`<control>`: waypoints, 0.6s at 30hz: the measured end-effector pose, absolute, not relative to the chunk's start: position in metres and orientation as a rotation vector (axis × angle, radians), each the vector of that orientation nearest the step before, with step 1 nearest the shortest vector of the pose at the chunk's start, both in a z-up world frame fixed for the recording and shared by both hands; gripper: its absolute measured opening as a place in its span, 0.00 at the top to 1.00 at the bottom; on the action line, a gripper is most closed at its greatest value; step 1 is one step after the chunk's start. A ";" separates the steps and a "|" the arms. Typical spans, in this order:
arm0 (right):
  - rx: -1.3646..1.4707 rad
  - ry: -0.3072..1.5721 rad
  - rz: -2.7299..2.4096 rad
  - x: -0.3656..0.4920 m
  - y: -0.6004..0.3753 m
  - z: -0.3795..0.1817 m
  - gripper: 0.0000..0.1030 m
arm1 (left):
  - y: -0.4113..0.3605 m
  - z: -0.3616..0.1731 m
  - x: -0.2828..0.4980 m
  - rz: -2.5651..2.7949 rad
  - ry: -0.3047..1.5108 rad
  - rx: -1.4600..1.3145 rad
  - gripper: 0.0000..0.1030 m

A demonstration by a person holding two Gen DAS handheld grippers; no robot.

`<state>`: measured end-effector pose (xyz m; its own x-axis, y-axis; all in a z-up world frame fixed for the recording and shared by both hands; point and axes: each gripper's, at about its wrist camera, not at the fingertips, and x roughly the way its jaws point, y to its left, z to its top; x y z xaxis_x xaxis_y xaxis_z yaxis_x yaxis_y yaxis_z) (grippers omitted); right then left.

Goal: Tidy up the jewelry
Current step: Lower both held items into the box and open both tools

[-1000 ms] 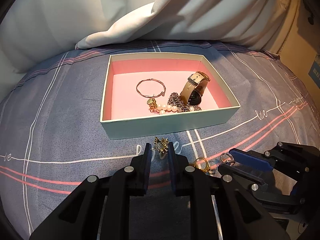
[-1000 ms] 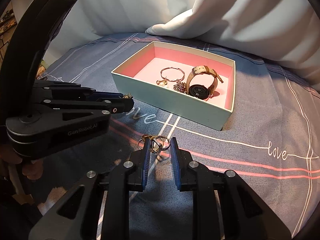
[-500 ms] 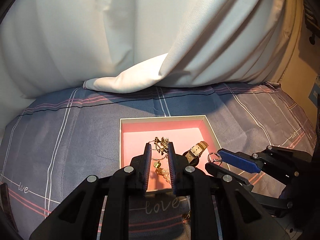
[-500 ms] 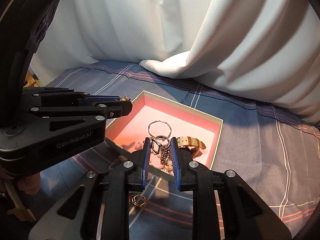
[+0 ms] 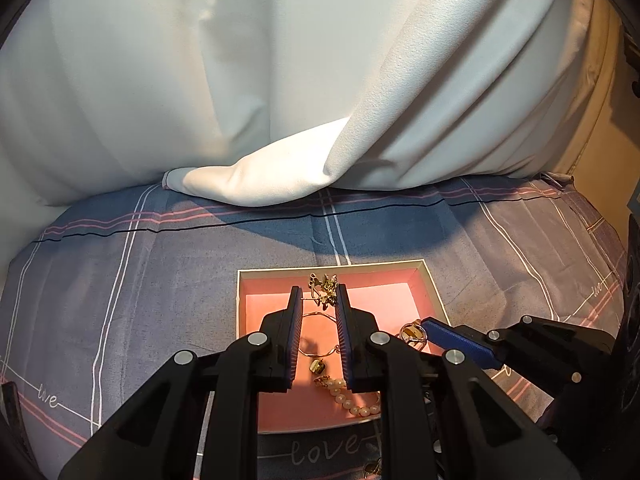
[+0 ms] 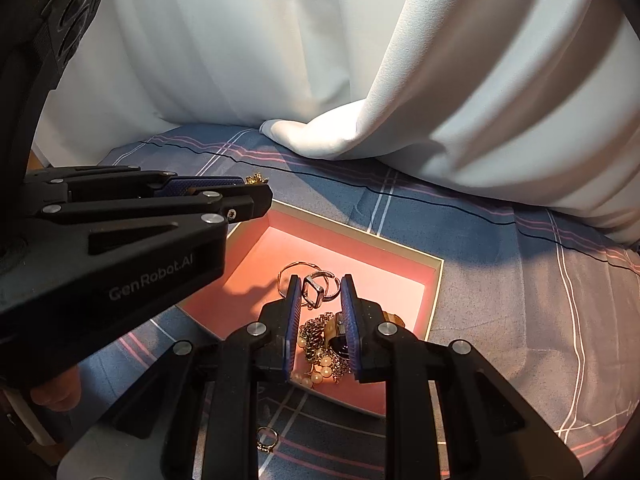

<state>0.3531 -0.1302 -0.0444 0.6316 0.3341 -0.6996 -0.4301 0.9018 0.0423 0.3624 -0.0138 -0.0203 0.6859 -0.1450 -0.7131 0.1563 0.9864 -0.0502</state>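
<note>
Hovering over the pink-lined box on the plaid bedsheet, the left gripper pinches a gold ornament in its fingers, and the right gripper clamps silver rings. A gold ring lies on the sheet outside the box.

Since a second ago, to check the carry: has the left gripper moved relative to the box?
Yes. The left gripper, shut on a gold ornament, was short of the box's near wall over the bedsheet; its tips now hang over the pink interior.
</note>
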 end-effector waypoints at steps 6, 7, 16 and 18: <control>-0.134 0.784 0.439 0.358 -0.130 -0.045 0.80 | -0.014 -0.027 0.369 -0.160 0.816 0.013 0.84; -0.137 0.782 0.437 0.359 -0.130 -0.046 0.80 | -0.014 -0.028 0.370 -0.160 0.818 0.016 0.84; -0.142 0.806 0.444 0.364 -0.127 -0.051 0.79 | -0.017 -0.034 0.377 -0.159 0.834 0.016 0.84; -0.144 0.810 0.442 0.366 -0.126 -0.053 0.79 | -0.017 -0.035 0.379 -0.160 0.839 0.015 0.84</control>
<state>0.3662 -0.1265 -0.0528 0.6045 0.3262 -0.7268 -0.4346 0.8996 0.0423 0.3792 -0.0172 -0.0351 0.6567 -0.1354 -0.7419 0.1471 0.9879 -0.0500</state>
